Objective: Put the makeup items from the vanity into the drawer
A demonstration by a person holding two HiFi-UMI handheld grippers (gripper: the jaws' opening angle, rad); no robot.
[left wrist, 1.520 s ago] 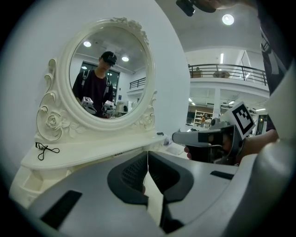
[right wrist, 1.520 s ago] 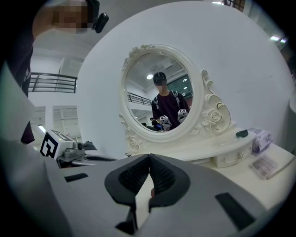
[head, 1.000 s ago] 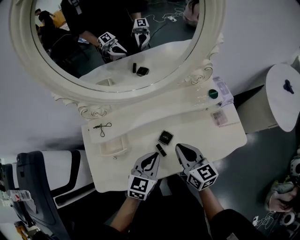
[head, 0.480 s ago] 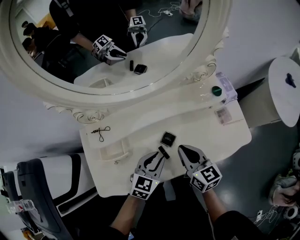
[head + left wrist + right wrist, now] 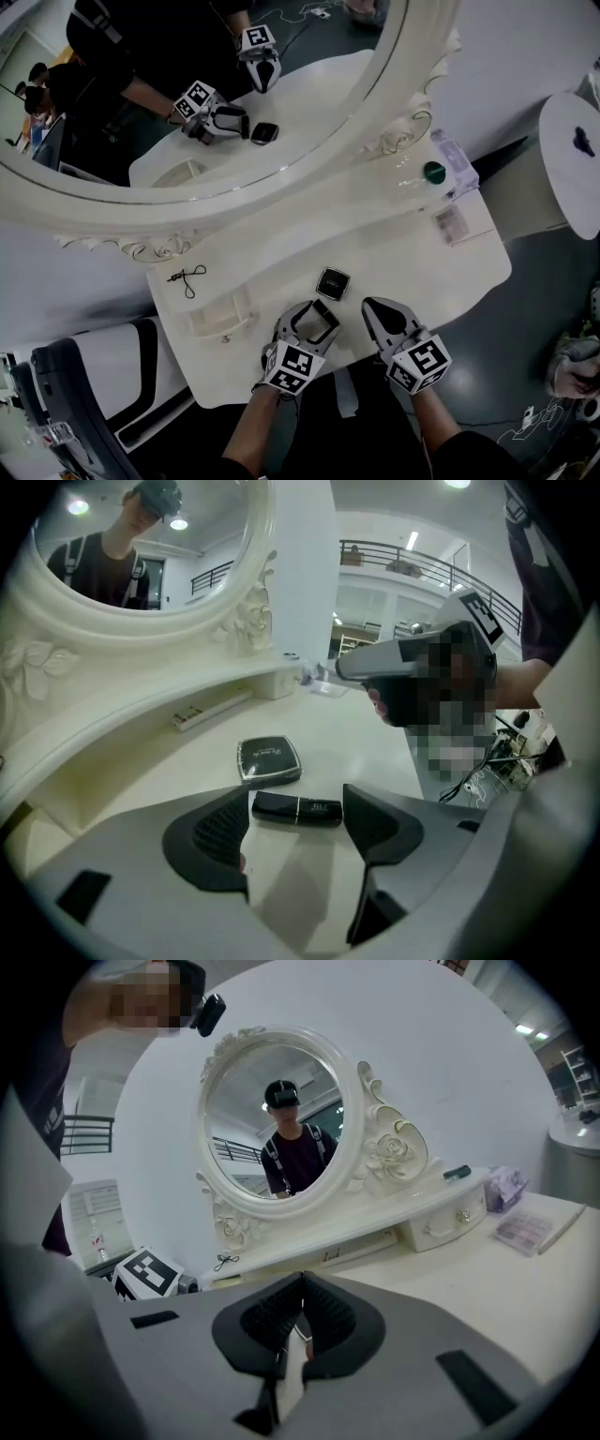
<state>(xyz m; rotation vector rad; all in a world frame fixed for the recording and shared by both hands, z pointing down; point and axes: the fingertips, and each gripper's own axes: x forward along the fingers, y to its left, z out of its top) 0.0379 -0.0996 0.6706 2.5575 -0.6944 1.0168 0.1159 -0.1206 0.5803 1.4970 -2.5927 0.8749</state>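
Observation:
A black lipstick tube [image 5: 300, 809] lies on the white vanity top [image 5: 412, 272], crosswise between the tips of my left gripper [image 5: 296, 797]. Its jaws are opening and the pads do not press the tube. Just beyond it lies a square black compact [image 5: 268, 760]. In the head view the tube [image 5: 324, 312] and the compact [image 5: 332, 282] are at the vanity's near edge, with the left gripper [image 5: 315, 321] around the tube. My right gripper [image 5: 372, 307] is shut and empty, close to the right of them. Its jaws [image 5: 302, 1286] meet with nothing between.
A small white drawer [image 5: 216, 317] stands out at the left of the vanity, with a black wire tool [image 5: 187, 277] behind it. A green-capped jar [image 5: 432, 172], a tissue pack [image 5: 456, 169] and a flat packet [image 5: 453, 223] sit at the right. The oval mirror [image 5: 309, 150] rises behind.
My left gripper's jaws have gone from shut to open, and its tips have moved forward so the lipstick tube lies between them. The right gripper has stayed shut beside it.

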